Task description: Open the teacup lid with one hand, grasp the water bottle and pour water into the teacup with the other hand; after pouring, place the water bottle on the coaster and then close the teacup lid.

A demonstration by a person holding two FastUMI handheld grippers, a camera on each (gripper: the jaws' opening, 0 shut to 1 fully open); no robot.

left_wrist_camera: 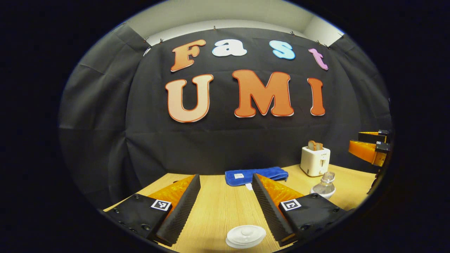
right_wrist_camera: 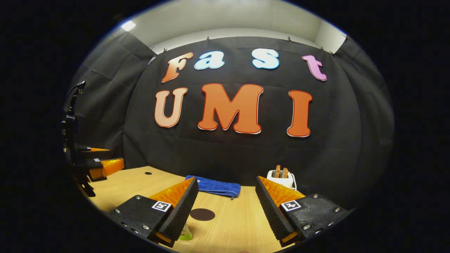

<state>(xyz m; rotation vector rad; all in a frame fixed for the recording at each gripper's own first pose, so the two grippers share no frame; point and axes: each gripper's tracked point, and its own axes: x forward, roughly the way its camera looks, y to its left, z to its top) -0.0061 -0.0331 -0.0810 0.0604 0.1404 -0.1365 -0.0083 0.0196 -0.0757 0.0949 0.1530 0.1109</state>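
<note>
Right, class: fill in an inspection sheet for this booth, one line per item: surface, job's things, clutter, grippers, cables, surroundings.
Surface: wooden table, with a small hole near its left edge.
Job's things: white lid between the left gripper's fingers, untouched; bottle beside the toaster; dark round coaster ahead of the right gripper.
Clutter: toaster holding toast; folded blue towel; a green thing at the bottom edge, unclear.
Grippers: both open, holding nothing.
Cables: white cord by the toaster.
Surroundings: black cloth wall.
</note>
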